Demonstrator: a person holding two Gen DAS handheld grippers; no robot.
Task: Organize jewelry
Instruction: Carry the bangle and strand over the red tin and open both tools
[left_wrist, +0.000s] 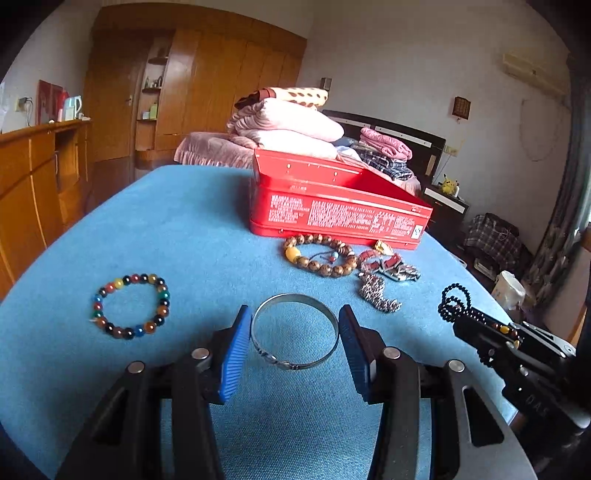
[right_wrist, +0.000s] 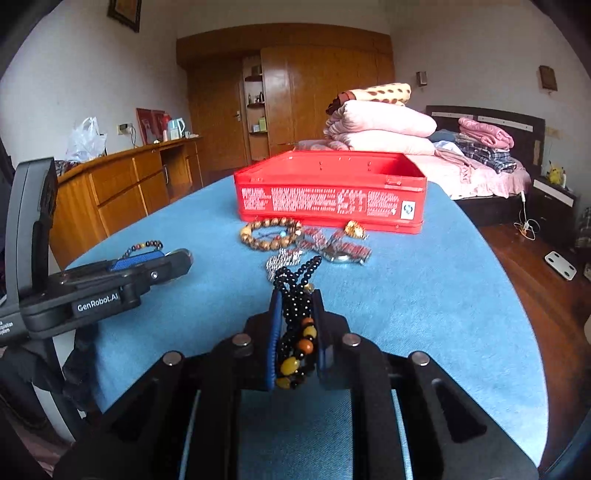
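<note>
My left gripper (left_wrist: 293, 314) has its blue pads against both sides of a silver bangle (left_wrist: 295, 297), low over the blue-covered table (left_wrist: 184, 240). My right gripper (right_wrist: 297, 295) is shut on a black bead strand with amber beads (right_wrist: 295, 280), whose loops hang past the fingertips. That strand (left_wrist: 453, 299) and right gripper (left_wrist: 460, 326) also appear at the right of the left wrist view. An open red tin box (right_wrist: 328, 203) stands at the far side of the table. In the right wrist view the left gripper (right_wrist: 177, 258) shows side-on at the left.
A multicoloured bead bracelet (left_wrist: 119, 283) lies left of the left gripper. In front of the tin lie a brown wooden bead bracelet (left_wrist: 291, 253), a red-strapped watch (left_wrist: 388, 264), a black-and-white chain (left_wrist: 376, 293) and a small gold piece (left_wrist: 384, 246). Beyond the table stands a bed (right_wrist: 480, 177) with folded bedding.
</note>
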